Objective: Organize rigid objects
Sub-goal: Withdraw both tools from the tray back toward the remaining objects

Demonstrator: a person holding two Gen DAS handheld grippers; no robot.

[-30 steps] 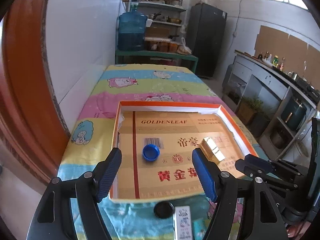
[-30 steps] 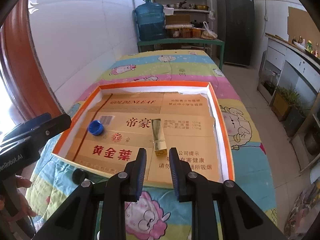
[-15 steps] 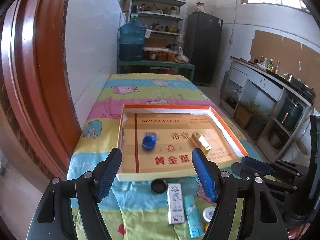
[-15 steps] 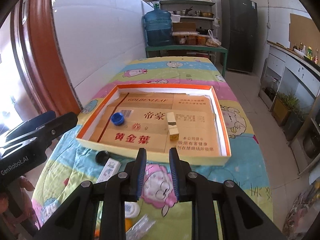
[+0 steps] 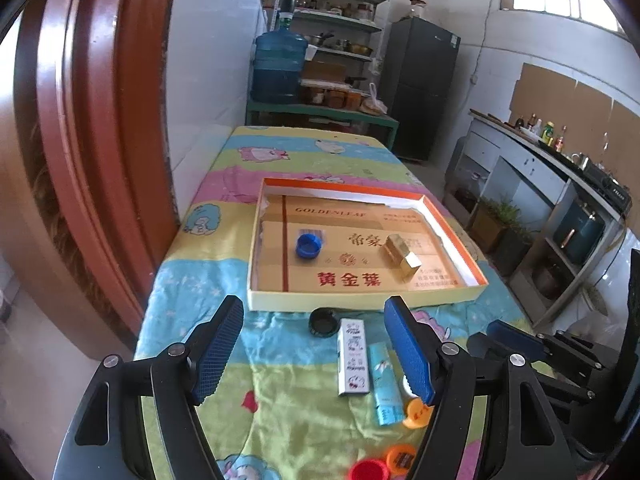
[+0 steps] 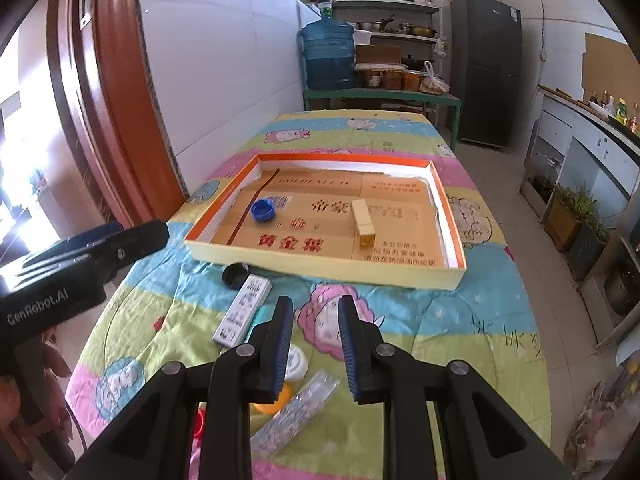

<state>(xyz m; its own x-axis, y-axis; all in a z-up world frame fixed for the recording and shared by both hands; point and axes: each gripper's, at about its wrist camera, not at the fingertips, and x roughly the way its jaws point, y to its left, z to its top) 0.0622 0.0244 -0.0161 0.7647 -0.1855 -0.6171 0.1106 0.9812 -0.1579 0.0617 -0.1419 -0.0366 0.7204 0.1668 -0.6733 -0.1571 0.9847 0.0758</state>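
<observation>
Jaws on the left gripper point(image 5: 313, 320): spread wide, empty. Hovers above the near end of the quilt point(image 5: 192, 300). Jaws on the right gripper point(image 6: 316, 308): drawn nearly together, clamping nothing. Hangs short of the tray's near wall.

Progress, judged from the layout: early, with only 2 things put away. Inside the shallow orange-rimmed tray point(image 5: 360, 302), on its printed cardboard floor:
- blue bottle cap point(image 5: 308, 245), open side up, left of centre;
- gold box point(image 5: 402, 256), long and shiny, lying flat towards the right, well apart from the cap.

Plenty of bare floor in the tray besides.

Left to do, all loose on the quilt on the near side of the tray:
- black cap point(image 5: 323, 322), just beside the tray's front wall;
- white slim box point(image 5: 353, 354) with printed figures, lying lengthwise;
- teal box point(image 5: 384, 380), just beside the white one, partly behind the left gripper's right finger;
- white round lid point(image 6: 294, 360), half hidden by the right gripper's fingers;
- 2 orange caps point(image 5: 416, 418), 1 red cap point(image 5: 370, 472) at the lower edge;
- clear speckled packet point(image 6: 296, 412), nearest of all.

Roughly 8 pieces waiting, then, against 2 placed. Looks like small, hard, light stuff throughout: flat cartons easy to pinch across the narrow side, caps low and round, likely to skid on the soft cloth.
</observation>
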